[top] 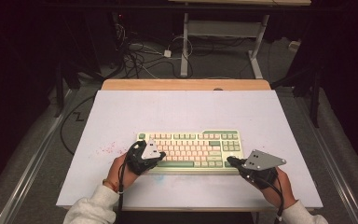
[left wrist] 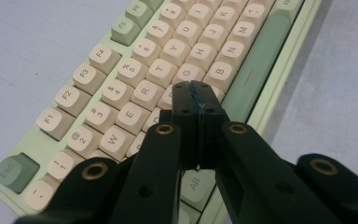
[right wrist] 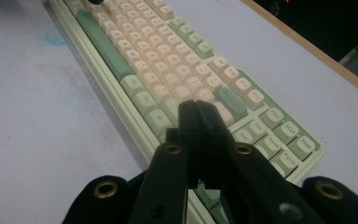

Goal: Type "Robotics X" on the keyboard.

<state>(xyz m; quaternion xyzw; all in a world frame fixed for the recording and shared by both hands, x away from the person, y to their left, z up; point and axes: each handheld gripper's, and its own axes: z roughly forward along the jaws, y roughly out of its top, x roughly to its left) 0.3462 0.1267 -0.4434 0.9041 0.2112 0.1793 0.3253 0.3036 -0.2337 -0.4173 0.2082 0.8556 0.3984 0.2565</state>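
Keyboard [top: 191,149] lying near table [top: 121,112] front edge, long axis running left-right | left gripper [left wrist: 196,93] closed, empty, hovering over left keys | right gripper [right wrist: 198,109] closed, empty, hovering over right end | both 2 grippers equally near.

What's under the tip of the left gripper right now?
The left gripper, shut, sits over the keyboard beside the T, G and B keys. The key directly beneath its tip is covered.
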